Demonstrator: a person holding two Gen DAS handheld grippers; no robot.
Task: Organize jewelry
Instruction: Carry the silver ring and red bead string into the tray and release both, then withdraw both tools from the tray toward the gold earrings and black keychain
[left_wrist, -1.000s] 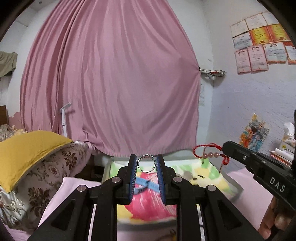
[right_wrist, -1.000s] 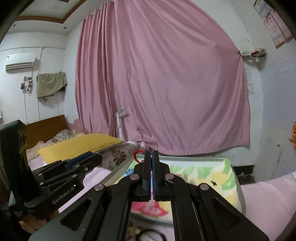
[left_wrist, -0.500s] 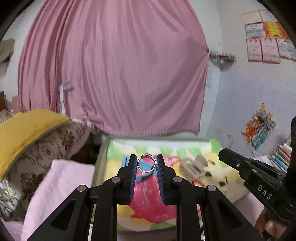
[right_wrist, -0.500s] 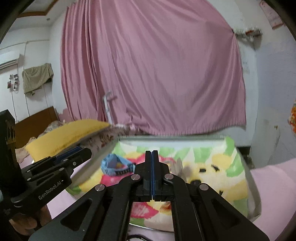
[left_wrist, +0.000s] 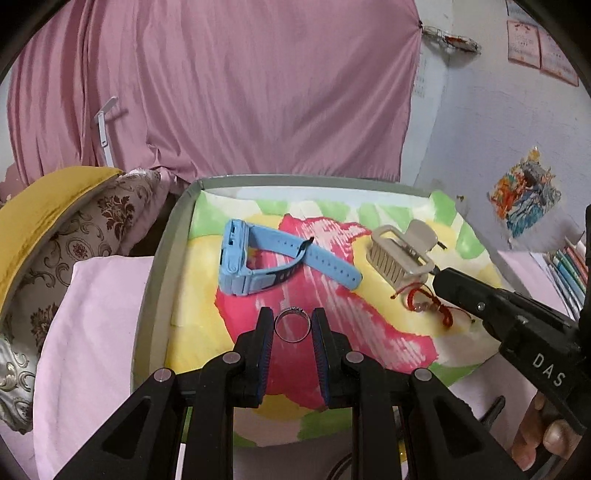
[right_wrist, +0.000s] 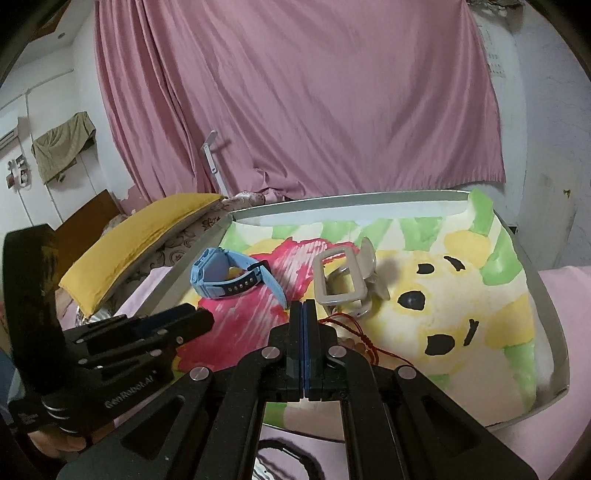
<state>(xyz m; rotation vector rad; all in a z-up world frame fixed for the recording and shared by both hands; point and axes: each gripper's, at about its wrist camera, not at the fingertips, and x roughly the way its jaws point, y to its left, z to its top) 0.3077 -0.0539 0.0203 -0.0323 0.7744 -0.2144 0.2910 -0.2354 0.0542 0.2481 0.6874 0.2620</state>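
1. The left hand-held gripper (left_wrist: 293, 328) is clamped on a silver ring (left_wrist: 292, 327), which stands upright between the two blue-padded fingers at their tips.
2. The ring hangs above the pink patch of a tray (left_wrist: 159, 280) with a colourful cartoon lining and a grey rim; whether it touches the lining cannot be told.
3. A blue watch (left_wrist: 255, 260) lies on the lining beyond the ring, near the left rim, its strap stretched toward the right.
4. A beige hair clip (left_wrist: 400, 254) lies to the right of the watch, apart from it.
5. A red string bracelet (left_wrist: 424, 301) with pale beads lies on the lining just in front of the clip.
6. The right hand-held gripper (right_wrist: 303, 308) has its fingers pressed together; the bracelet's red cord (right_wrist: 354, 325) runs just beside their tips, and whether a strand is pinched between them cannot be told.
7. In the left view, the right gripper's tip sits over the bracelet, just beside the clip.
8. The tray rests on pink bedding (left_wrist: 92, 332), with a yellow pillow (left_wrist: 40, 206) to the left.
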